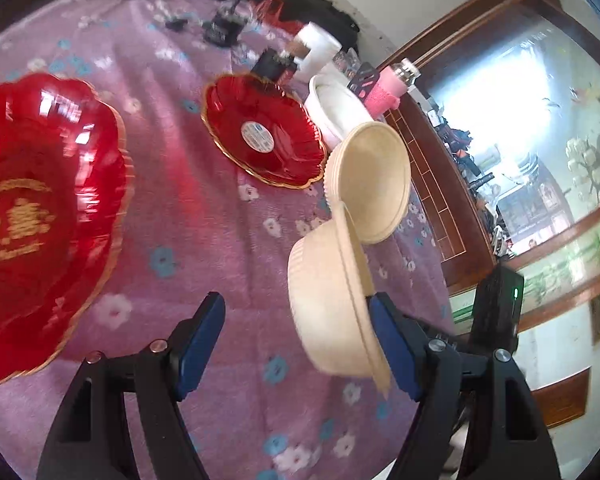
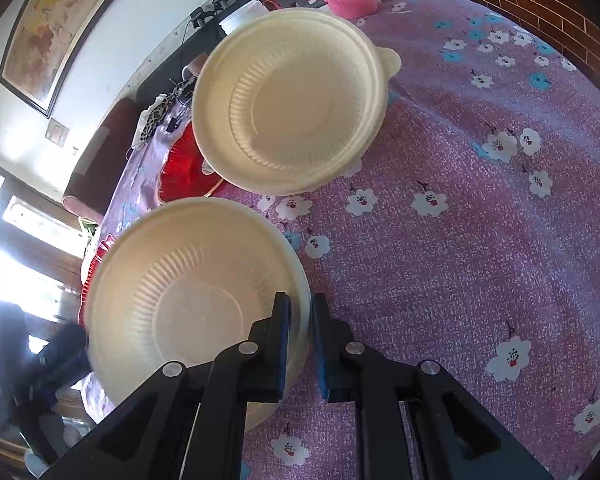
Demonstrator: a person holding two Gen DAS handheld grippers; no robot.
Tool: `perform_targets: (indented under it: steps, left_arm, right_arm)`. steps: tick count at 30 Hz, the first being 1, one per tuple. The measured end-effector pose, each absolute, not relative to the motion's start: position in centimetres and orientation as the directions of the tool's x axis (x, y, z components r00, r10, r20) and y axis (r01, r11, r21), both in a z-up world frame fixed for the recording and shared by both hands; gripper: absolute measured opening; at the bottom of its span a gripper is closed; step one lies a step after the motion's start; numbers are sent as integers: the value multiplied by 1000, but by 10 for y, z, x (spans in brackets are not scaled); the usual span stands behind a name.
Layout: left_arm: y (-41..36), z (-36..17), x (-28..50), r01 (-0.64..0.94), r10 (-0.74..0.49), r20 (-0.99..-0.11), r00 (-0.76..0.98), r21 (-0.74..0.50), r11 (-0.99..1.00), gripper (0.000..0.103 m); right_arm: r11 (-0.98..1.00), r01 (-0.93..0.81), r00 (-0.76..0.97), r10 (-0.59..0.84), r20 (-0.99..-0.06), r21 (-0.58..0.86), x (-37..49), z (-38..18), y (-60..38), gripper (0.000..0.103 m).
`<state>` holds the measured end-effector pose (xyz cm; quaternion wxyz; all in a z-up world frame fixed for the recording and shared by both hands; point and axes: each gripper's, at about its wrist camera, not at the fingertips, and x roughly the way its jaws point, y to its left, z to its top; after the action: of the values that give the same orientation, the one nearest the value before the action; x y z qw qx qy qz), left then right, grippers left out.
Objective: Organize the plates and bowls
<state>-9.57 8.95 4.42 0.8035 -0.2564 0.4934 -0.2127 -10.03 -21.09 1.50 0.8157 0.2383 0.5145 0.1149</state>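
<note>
My right gripper point(image 2: 301, 308) is shut on the rim of a cream ribbed bowl point(image 2: 188, 304) and holds it above the purple flowered cloth. That bowl shows tilted in the left wrist view point(image 1: 328, 312), between my left gripper's fingers. A second cream bowl point(image 2: 292, 100) sits on the cloth just beyond it, also in the left wrist view point(image 1: 374, 180). My left gripper point(image 1: 296, 308) is open and grips nothing; its right pad point(image 1: 392, 344) is beside the held bowl's rim. A large red scalloped plate point(image 1: 40, 216) lies at left and a smaller red plate point(image 1: 264, 132) at centre.
A white dish point(image 1: 336, 108), a pink-sleeved bottle point(image 1: 388, 88), white rolls and small dark items stand at the far edge of the table point(image 1: 188, 208). A dark wooden cabinet point(image 1: 440, 200) runs along the right side.
</note>
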Motion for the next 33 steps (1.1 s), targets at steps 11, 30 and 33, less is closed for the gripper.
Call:
perform_targets:
  steps: [11,30,33]
  left_arm:
    - [59,11,-76,59,-514,-810,282,-521,852,18]
    - [89,54,-126,94,-309,-796,521,-306,947,11]
    - [95,60,-137,85,-286,-784,551,-289,954,11]
  right_arm:
    - [830,52,435,482,-760,556,-107,6,-211,14]
    - [883,-111,550,438,-712,457,-139,68,-149,12]
    - [877,-125,552,449,-702,463,-143,66,-147,12]
